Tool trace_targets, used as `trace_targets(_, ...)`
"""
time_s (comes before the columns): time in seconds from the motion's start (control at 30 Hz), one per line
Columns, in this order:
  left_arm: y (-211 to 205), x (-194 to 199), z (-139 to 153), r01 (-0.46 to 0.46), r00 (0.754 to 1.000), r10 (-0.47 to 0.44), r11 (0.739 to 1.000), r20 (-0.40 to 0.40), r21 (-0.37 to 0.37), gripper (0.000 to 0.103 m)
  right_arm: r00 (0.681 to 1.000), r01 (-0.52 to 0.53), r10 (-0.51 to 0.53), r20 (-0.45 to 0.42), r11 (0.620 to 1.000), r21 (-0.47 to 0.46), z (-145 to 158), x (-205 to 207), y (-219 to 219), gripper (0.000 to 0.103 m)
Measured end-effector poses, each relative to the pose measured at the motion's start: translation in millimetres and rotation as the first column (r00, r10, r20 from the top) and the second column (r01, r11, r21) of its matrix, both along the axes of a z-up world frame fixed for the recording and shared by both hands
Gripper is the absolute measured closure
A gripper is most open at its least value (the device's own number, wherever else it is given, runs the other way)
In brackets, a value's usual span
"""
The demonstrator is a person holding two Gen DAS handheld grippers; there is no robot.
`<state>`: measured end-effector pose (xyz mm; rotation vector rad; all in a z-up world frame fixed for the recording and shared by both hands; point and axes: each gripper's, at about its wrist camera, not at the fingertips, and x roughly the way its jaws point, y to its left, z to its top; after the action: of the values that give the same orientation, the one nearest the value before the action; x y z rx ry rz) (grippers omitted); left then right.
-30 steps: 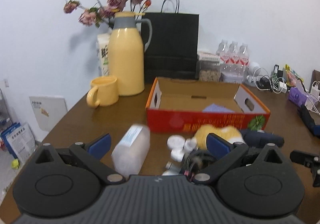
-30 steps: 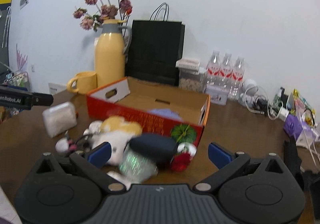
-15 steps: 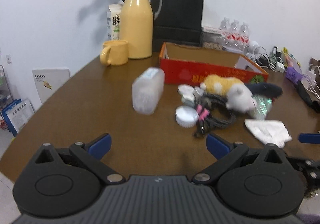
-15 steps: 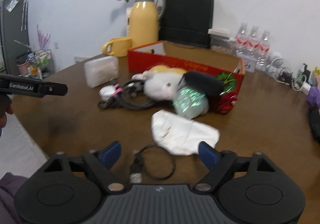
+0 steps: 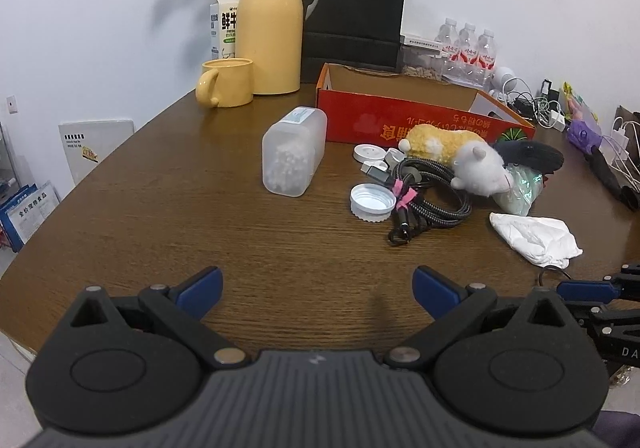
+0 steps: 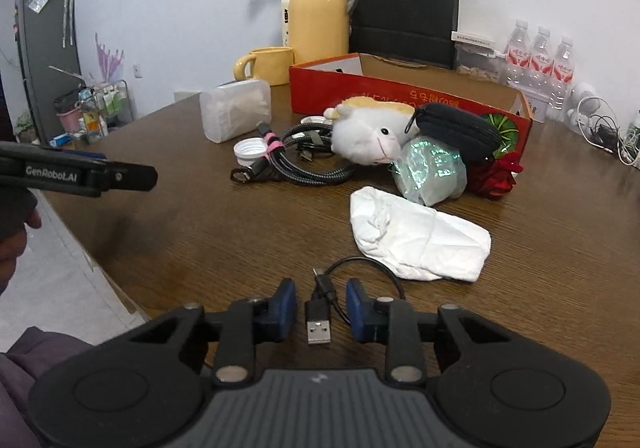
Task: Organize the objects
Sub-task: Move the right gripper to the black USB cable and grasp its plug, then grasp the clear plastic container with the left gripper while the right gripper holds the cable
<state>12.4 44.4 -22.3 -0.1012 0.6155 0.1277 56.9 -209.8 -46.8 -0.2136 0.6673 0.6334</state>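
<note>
The biggest change is in viewpoint: a second ago both cameras sat close to the red cardboard box [image 6: 404, 99]; now both sit back near the table [image 5: 168, 207] edge, with the whole clutter visible in front of the box. The box holds none of the visible clutter, so the sorting seems barely begun.

The left gripper [image 5: 316, 284] hangs spread wide over bare wood, holding nothing.

The right gripper [image 6: 321, 308] has just been closing. Its blue pads [image 6: 286, 298] now flank the short black USB cable [image 6: 320, 322], with narrow gaps showing on both sides. This cable looks like the first pick.
</note>
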Motion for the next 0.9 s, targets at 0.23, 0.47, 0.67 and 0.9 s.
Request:
trace_targets(0.23, 2, 1, -1, -0.005, 1.000, 0.005, 1.000, -0.001, -0.009, 0.000, 1.000, -0.013, 0.013, 0.017, 1.000, 0.015, 0, -3, 0, 0.092)
trace_targets(0.47, 4, 4, -3, -0.014, 1.000, 0.014, 1.000, -0.003, -0.018, 0.000, 0.998, 0.009, -0.011, 0.055, 0.999, 0.042, 8, -3, -5, 0.092)
trace_targets(0.67, 7, 10, 0, -0.020, 1.000, 0.020, 1.000, 0.011, -0.017, 0.000, 0.995, 0.021, -0.027, 0.095, 0.997, 0.070, 17, 0, -9, 0.092)
trace_targets(0.9, 17, 33, 12, -0.061, 0.997, 0.060, 0.998, 0.057, 0.004, 0.000, 0.990, 0.032, -0.044, 0.134, 0.996, 0.088, 26, 15, -4, 0.092)
